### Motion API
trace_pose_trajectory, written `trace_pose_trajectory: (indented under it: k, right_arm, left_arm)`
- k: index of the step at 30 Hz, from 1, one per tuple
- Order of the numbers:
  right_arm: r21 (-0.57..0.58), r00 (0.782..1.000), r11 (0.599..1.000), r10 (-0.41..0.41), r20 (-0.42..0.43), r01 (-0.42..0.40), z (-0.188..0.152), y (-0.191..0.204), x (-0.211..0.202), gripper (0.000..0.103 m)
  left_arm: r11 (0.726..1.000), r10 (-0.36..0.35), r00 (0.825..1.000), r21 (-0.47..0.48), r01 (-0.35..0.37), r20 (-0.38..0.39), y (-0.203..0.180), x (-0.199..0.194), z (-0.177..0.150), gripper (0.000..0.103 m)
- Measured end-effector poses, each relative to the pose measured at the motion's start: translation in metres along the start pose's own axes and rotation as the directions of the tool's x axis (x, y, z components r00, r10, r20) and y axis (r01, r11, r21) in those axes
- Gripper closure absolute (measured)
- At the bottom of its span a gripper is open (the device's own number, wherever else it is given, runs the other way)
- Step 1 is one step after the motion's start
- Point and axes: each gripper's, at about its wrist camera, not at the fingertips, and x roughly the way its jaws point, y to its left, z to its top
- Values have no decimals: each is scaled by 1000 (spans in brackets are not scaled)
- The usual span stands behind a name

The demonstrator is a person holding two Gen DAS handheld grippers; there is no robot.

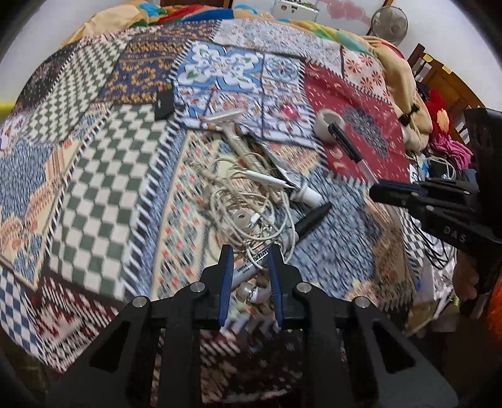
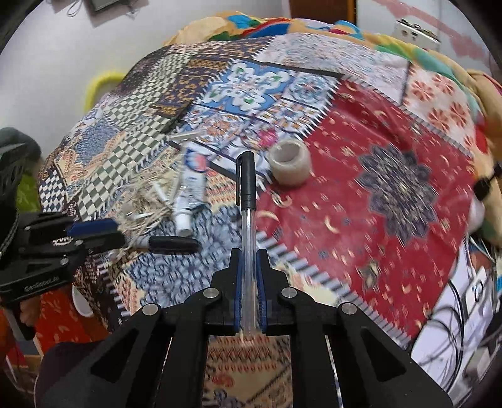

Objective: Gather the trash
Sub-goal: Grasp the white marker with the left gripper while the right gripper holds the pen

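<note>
Fingers of right gripper (image 2: 250,254) clamped on capped pen (image 2: 247,201) above quilt (image 2: 376,219); left gripper (image 1: 250,251) fingers narrowly parted over marker (image 1: 251,266).

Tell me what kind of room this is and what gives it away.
Most likely a bedroom. The clutter lies on a patchwork bedspread with a bunched blanket behind it. A standing fan and a wooden chair sit against the wall beyond, with clothes heaped nearby.

left gripper (image 1: 249,251): jaws parted around a marker (image 1: 251,266) at 6 o'clock | earphone cables (image 1: 248,207): tangled at centre | tape roll (image 1: 329,124): 2 o'clock on quilt (image 1: 94,188)
</note>
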Motion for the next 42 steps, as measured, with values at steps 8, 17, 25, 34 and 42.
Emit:
trace_pose_trajectory:
  k: [8, 17, 25, 34, 42]
  right_arm:
    - [51, 997, 997, -56, -51, 58, -20, -5, 0, 95]
    - [58, 994, 995, -71, -77, 76, -34, 0, 3, 95]
    - [86, 996, 995, -49, -77, 55, -33, 3, 6, 95]
    - [96, 996, 994, -50, -80, 57, -29, 7, 8, 95]
    - [122, 996, 992, -22, -92, 34, -27, 4, 9, 89]
  left_arm:
    - [999, 1, 999, 44, 1, -45, -30, -5, -10, 81]
    - [996, 25, 997, 92, -18, -79, -24, -12, -28, 81]
    - [993, 33, 997, 119, -25, -67, -38, 4, -23, 82]
    - [997, 76, 997, 25, -75, -19, -34, 20, 9, 87]
    - [997, 73, 997, -10, -73, -14, -21, -6, -3, 62]
